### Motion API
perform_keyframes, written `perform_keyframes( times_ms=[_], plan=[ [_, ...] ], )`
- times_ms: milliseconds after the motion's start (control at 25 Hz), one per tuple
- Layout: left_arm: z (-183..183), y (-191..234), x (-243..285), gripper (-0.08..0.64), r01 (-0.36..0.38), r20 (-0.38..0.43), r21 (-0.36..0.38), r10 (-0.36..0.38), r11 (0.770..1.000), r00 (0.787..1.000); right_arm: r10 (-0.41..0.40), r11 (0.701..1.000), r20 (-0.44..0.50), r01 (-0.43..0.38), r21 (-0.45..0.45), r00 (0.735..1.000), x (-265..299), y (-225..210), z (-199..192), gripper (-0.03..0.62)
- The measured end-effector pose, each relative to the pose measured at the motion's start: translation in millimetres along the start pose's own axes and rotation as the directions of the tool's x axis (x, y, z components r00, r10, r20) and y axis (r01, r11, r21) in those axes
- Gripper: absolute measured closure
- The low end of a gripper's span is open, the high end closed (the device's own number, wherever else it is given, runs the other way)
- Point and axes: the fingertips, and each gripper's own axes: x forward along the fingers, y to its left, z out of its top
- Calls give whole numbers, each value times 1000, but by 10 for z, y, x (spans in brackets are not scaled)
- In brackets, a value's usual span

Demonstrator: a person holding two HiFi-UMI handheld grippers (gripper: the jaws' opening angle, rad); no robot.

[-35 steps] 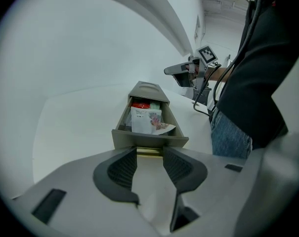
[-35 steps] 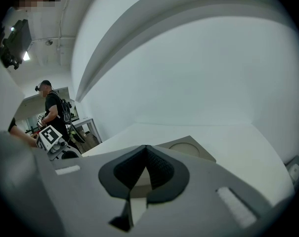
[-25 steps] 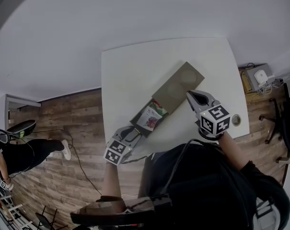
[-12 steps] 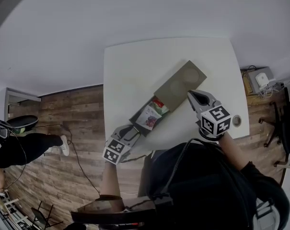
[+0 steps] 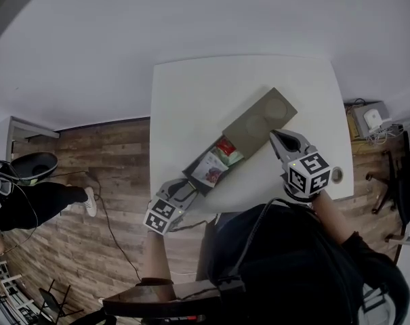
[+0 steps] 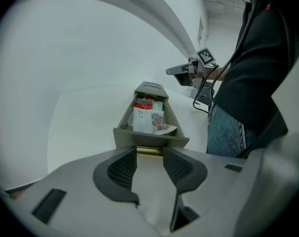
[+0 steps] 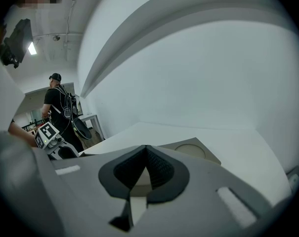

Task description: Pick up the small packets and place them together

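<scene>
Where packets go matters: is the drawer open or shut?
Open: the drawer stands pulled out of its box, with packets showing inside.

- A grey box (image 5: pixel 262 118) lies slantwise on the white table (image 5: pixel 191 93), its drawer (image 5: pixel 196 161) pulled out and holding small packets (image 5: pixel 211 170) (one red-topped).
- The left gripper (image 5: pixel 186 189) sits at the drawer's front end.
- The right gripper (image 5: pixel 279 138), tips together, is beside the box.

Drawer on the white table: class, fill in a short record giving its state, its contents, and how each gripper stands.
drawer: pulled out of grey box, on white table
contents: small packets, a white one on top
left gripper: open, facing drawer front, holding nothing
right gripper: shut, empty, near grey box
</scene>
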Motion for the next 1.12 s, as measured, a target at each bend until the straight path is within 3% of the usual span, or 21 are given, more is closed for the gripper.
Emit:
perform_keyframes(
  times_ms=[1120],
  plan=[
    [-289,6,-272,394,-23,-21,-27,23,999,1000,74,996,-10,-74,-59,997,117,247,28,597]
  ],
)
